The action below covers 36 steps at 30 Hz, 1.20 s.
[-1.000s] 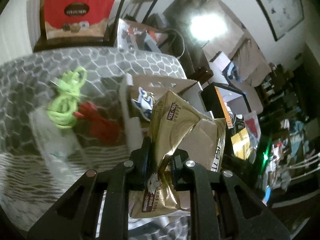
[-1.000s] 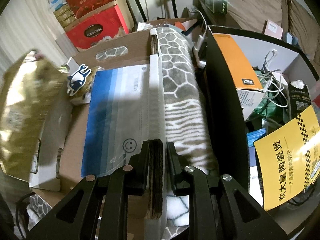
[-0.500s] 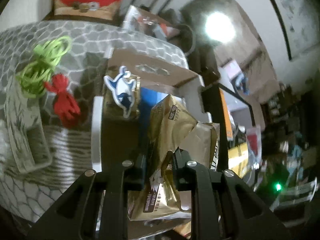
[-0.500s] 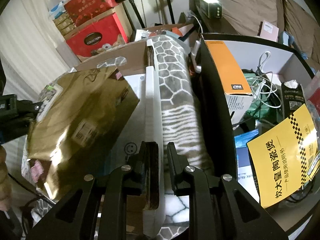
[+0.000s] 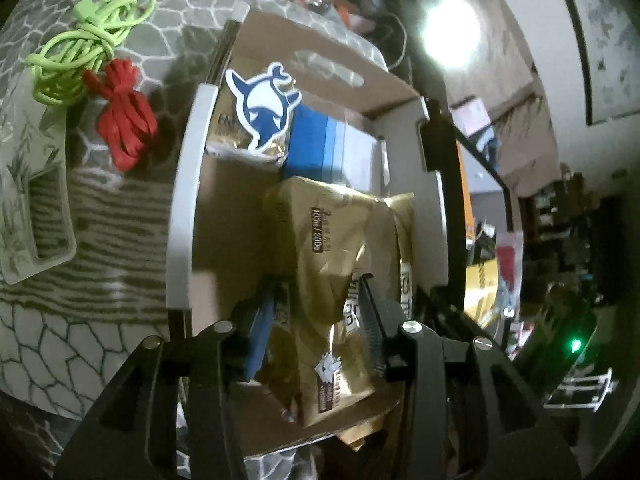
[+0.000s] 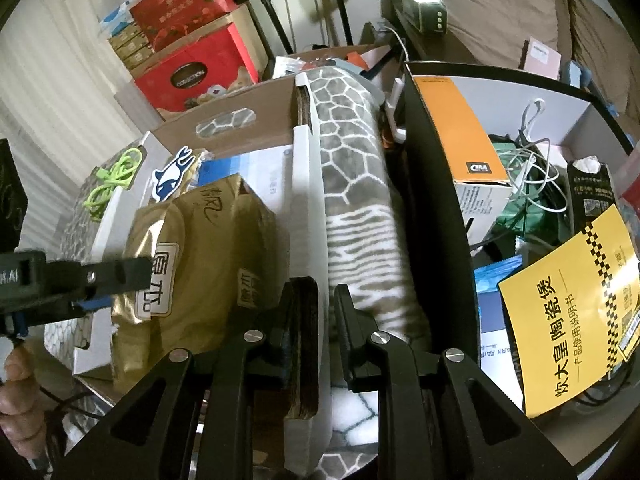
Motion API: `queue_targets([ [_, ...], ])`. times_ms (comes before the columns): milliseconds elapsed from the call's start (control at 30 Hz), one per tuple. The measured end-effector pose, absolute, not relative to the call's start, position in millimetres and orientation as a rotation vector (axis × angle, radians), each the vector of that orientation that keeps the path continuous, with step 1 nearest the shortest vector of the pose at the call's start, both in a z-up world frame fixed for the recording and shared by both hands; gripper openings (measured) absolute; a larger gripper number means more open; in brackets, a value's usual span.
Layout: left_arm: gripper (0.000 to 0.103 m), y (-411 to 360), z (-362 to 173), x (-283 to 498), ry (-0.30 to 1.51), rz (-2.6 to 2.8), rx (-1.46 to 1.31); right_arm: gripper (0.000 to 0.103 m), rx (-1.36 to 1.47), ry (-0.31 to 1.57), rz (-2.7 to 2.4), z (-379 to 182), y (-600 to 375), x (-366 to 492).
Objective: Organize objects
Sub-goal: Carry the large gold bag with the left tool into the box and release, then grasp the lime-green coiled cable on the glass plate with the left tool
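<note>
Grey cobble-patterned blanket (image 5: 120, 208) under cardboard box (image 6: 305, 216), right hand-held gripper (image 6: 316, 312) pinching its wall; left hand-held gripper (image 5: 320, 308) opening around gold pouch (image 5: 340, 248).

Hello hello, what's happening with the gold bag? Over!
Left gripper opening, gold bag between jaws, inside cardboard box. Right gripper clamps box wall. Nothing blocking.

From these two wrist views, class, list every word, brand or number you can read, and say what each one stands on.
"COLLECTION": red gift box.
"WD", upside down: orange box.
"炊大皇陶瓷煲": yellow leaflet.
"100g/300g", roughly: gold pouch.
Leaflet's smaller line, pouch's other characters, black packet: too blurred or small to read.
</note>
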State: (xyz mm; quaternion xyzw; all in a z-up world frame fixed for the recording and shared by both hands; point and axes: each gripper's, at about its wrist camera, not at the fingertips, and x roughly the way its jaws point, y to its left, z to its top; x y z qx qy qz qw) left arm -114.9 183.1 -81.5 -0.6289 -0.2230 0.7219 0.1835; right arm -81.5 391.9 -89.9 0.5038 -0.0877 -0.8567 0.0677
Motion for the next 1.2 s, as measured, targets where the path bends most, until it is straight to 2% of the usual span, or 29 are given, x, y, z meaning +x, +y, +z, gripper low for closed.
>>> queue_targets([
  [133,0.037,186.4,-80.4,-113.6,-0.647,2.011,-1.764,0.016,1.517,-0.246,-2.586,-90.7,388.9,-80.1],
  [233,0.038,202.1,-78.2,-113.8,-0.576,1.998,-1.745,0.015,1.521,-0.24,-2.587,-90.9,389.7,-79.4],
  [367,0.039,207.1,-81.2,-115.2,-0.545,2.002,-1.756,0.018,1.525,-0.322,-2.581,-91.9,395.5,-79.5],
  [467,0.041,206.3,-80.4,-116.3,-0.541,1.981,-1.754,0.02,1.524,-0.327,-2.592,-91.4,396.9,-79.8],
  [533,0.045,201.1,-77.4,-117.2,-0.547,1.963,-1.752,0.02,1.52,-0.32,-2.593,-91.1,396.6,-79.5],
  [633,0.053,189.1,-63.5,-116.9,-0.562,1.935,-1.706,0.02,1.516,-0.323,-2.588,-91.7,397.6,-80.2],
  [800,0.067,169.1,-23.3,-112.6,-0.444,1.983,-1.574,0.02,1.514,-0.322,-2.588,-91.7,398.6,-80.9],
  [1033,0.071,112.6,6.2,-112.4,-0.347,2.14,-1.448,0.021,1.508,-0.328,-2.594,-88.5,398.9,-81.2],
  [1200,0.071,58.1,-15.6,-124.9,-0.249,2.364,-1.502,0.021,1.509,-0.316,-2.594,-87.9,398.7,-82.1],
])
